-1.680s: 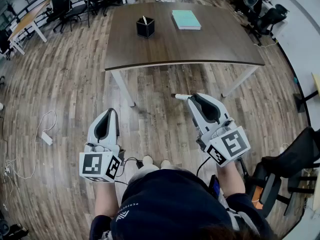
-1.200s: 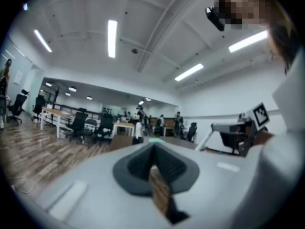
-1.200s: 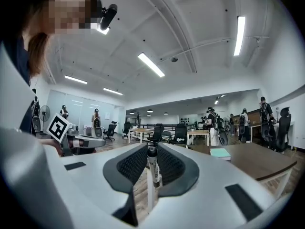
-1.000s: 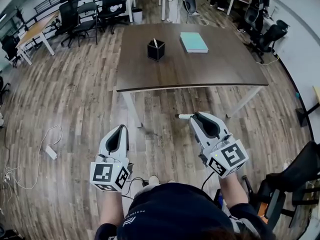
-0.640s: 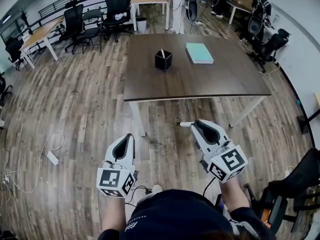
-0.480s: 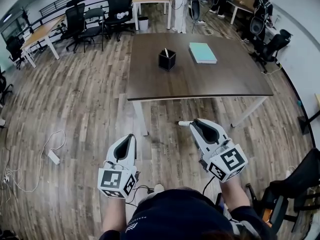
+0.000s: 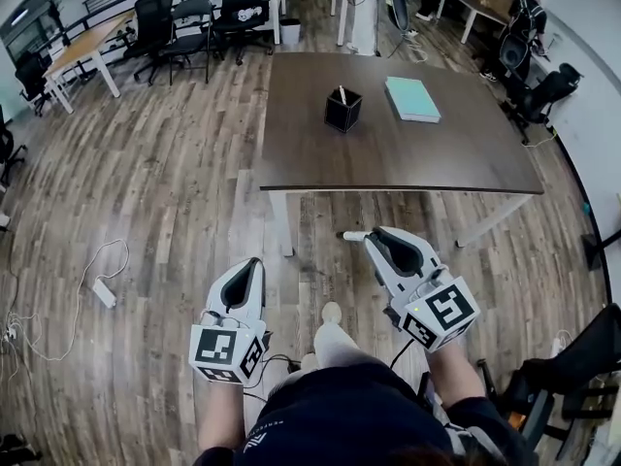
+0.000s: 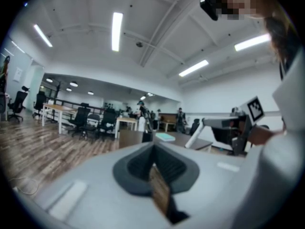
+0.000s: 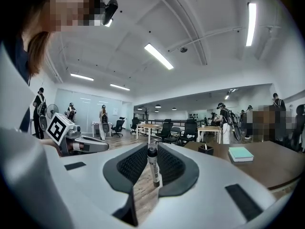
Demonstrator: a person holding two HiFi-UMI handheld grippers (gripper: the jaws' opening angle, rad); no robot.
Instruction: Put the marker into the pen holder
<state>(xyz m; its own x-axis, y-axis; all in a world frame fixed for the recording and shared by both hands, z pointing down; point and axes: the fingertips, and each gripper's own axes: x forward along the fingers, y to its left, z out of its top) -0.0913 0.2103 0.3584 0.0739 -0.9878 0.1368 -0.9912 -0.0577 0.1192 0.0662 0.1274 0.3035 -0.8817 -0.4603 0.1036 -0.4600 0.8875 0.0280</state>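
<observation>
A white marker (image 9: 152, 168) with a dark cap stands between the jaws of my right gripper (image 9: 151, 149), which is shut on it. In the head view its end (image 7: 351, 235) sticks out to the left of the right gripper (image 7: 372, 235), above the wood floor and short of the table. The black pen holder (image 7: 342, 112) stands on the brown table (image 7: 388, 158) with a white pen in it, and it also shows far off (image 9: 206, 150) in the right gripper view. My left gripper (image 7: 254, 263) hangs lower left, shut and empty (image 8: 153, 147).
A teal book (image 7: 412, 98) lies on the table to the right of the holder. Office chairs (image 7: 175, 17) and desks stand behind the table, and more chairs (image 7: 529, 56) at its right. A white cable and plug (image 7: 102, 289) lie on the floor at left. The person's shoe (image 7: 330, 314) shows between the grippers.
The table and pen holder have shifted in the head view as the person walks towards them, and a shoe has come into view. Both grippers keep their pose, the marker still held.
</observation>
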